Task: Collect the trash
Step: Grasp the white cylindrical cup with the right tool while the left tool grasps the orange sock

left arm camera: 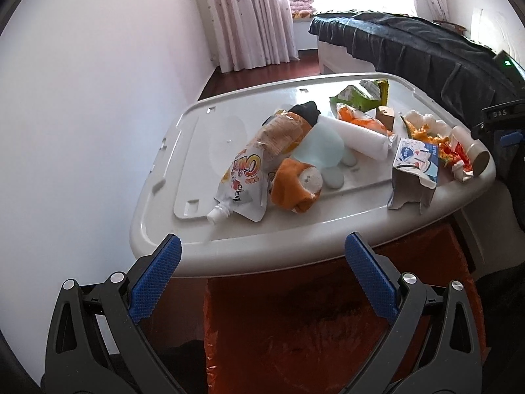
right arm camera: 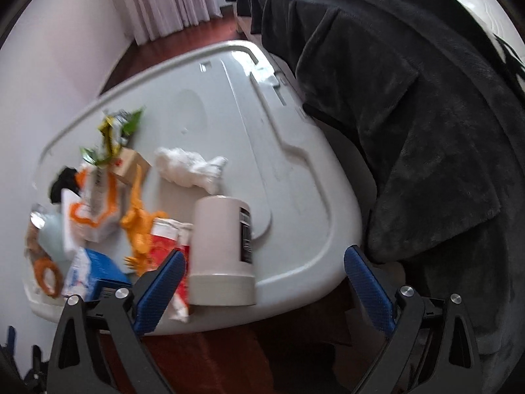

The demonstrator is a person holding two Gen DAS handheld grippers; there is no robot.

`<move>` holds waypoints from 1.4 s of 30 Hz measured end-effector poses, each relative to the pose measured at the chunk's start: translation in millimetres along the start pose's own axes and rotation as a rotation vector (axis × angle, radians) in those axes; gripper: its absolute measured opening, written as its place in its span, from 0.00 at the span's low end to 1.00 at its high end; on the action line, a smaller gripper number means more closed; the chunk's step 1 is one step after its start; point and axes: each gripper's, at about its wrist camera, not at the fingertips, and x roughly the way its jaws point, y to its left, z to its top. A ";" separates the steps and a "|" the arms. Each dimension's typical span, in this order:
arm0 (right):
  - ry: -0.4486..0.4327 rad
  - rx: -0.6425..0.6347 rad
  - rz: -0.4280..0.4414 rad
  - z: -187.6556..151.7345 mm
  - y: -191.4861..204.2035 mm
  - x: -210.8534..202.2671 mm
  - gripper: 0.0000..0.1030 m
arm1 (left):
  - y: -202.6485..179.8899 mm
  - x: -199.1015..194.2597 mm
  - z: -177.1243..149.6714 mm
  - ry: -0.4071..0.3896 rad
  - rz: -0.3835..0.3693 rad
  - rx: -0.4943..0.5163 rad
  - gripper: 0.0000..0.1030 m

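Your left hand-held gripper (left arm camera: 262,272) and right hand-held gripper (right arm camera: 264,287) gape empty; bottle (right arm camera: 223,249) stands, seemingly untouched, amid tabletop (right arm camera: 288,151) trash.

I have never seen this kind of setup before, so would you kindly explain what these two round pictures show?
There is no robot: a person holds two hand-held grippers, each with a fisheye camera looking along its blue-padded fingers. One picture comes from the left gripper, the other from the right gripper. Both are open and hold nothing. Ahead is a pale grey plastic lid strewn with rubbish: a white spouted drink pouch, a torn blue-and-white carton, a crumpled white tissue and a white cylindrical bottle.
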 end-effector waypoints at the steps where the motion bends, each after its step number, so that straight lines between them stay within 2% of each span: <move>1: 0.005 -0.008 -0.004 0.3 -0.3 2.6 0.93 | -0.6 -1.7 -0.5 -0.008 0.002 0.005 0.95; 7: 0.038 -0.058 -0.045 7.6 10.7 19.1 0.92 | -7.4 -6.9 -3.6 -0.029 0.013 0.039 0.95; 10: 0.078 -0.061 -0.043 9.8 15.4 32.9 0.68 | -8.6 -6.3 -5.3 -0.029 0.019 0.047 0.95; 13: 0.121 -0.059 -0.044 9.7 19.4 47.9 0.59 | -8.1 -6.0 -5.4 -0.033 0.027 0.045 0.95; 19: 0.105 -0.030 0.000 21.3 13.7 57.7 0.58 | -7.6 -0.4 -7.4 -0.021 0.030 0.032 0.95; 22: 0.087 -0.015 0.021 22.7 11.5 57.2 0.46 | -7.3 5.4 -10.6 0.002 0.027 0.030 0.95; 27: 0.084 0.056 0.059 19.7 1.3 50.4 0.45 | 3.4 16.4 -12.7 0.046 -0.011 -0.003 0.95; 30: 0.016 0.158 0.164 15.2 -14.0 24.1 0.45 | 0.7 22.7 -2.3 0.043 -0.036 0.029 0.95; 32: -0.073 0.186 0.220 15.3 -23.8 -1.7 0.45 | -5.3 31.7 6.7 0.040 -0.074 0.056 0.95; 35: -0.175 0.176 0.284 10.6 -22.7 -33.3 0.45 | -14.9 52.6 21.9 0.064 -0.115 0.057 0.95; 37: -0.218 0.147 0.297 5.6 -15.7 -47.0 0.45 | -19.2 63.5 32.3 0.051 -0.133 0.037 0.95; 39: -0.242 0.114 0.299 4.0 -9.0 -54.9 0.45 | -21.1 73.8 39.8 0.046 -0.137 0.019 0.95; 42: -0.215 0.106 0.331 5.9 -7.2 -49.3 0.45 | -24.1 92.1 45.7 0.058 -0.118 0.013 0.95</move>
